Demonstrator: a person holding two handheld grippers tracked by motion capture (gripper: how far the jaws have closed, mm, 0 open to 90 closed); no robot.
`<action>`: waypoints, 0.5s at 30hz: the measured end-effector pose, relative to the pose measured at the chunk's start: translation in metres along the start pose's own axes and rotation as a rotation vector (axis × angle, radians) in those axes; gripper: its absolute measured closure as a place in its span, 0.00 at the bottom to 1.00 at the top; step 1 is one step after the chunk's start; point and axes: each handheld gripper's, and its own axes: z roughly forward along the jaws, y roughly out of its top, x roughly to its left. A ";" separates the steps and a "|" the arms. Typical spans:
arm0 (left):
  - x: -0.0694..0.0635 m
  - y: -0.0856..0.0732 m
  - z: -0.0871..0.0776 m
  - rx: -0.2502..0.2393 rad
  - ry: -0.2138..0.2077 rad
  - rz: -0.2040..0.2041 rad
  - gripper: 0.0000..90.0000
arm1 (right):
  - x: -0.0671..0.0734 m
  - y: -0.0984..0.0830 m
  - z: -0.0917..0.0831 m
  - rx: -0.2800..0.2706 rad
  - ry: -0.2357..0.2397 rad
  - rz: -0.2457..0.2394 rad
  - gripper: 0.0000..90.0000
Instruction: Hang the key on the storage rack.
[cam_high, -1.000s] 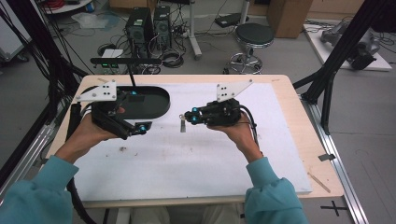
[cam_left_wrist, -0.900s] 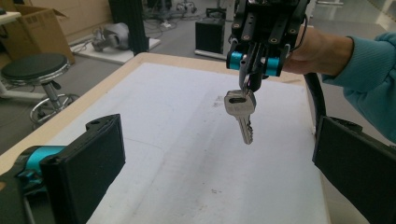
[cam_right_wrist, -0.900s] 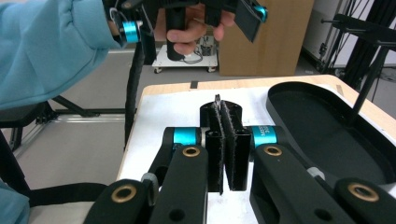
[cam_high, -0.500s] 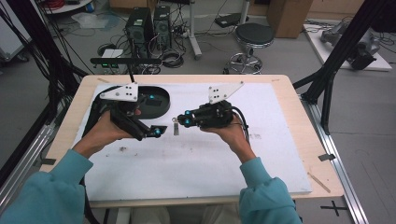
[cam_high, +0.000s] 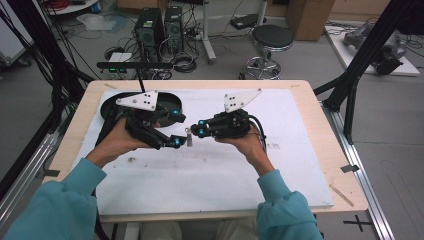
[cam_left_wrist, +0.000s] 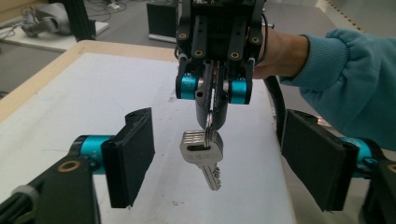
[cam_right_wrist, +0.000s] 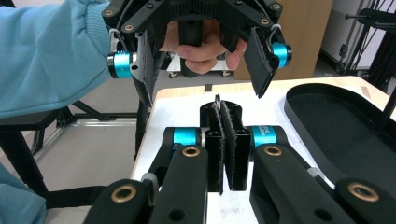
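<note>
Right gripper (cam_left_wrist: 212, 100) jaws pressed together on a thin metal ring; in the right gripper view the rough black pads (cam_right_wrist: 216, 140) meet flat, and the top arc of the ring (cam_right_wrist: 217, 99) pokes out past them. The keys are hidden there behind the jaws. The left gripper view shows what hangs below: a bunch of silver keys (cam_left_wrist: 202, 151), flat heads stacked, one toothed blade pointing down, dangling clear above the white sheet. How many keys, hard to tell.

Left gripper (cam_left_wrist: 219, 163) jaws spread wide, one square black pad (cam_left_wrist: 133, 156) each side of the keys, not touching them. Right pad partly cut off at frame edge.

High view: keys show as a small grey blur (cam_high: 189, 141) between the two grippers, near table centre; ring not readable. Left gripper (cam_high: 178, 131) and right gripper (cam_high: 196, 129) face tip to tip, grey triangular plates on top. Hands in teal sleeves.

Black oval tray (cam_high: 106, 106), matte, raised rim, far left, partly covered by the left gripper. White sheet (cam_high: 225, 175) scuffed, on a light wooden table (cam_high: 327, 145).
</note>
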 end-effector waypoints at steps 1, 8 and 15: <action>0.000 0.000 0.000 -0.001 -0.007 0.001 0.33 | 0.000 0.000 0.000 -0.003 0.002 -0.001 0.98; 0.002 -0.001 0.000 -0.003 -0.025 0.004 0.52 | -0.001 -0.001 -0.001 -0.008 0.012 0.003 0.98; 0.003 -0.001 -0.001 0.005 -0.029 0.008 0.66 | -0.002 -0.001 -0.001 -0.010 0.018 0.003 0.98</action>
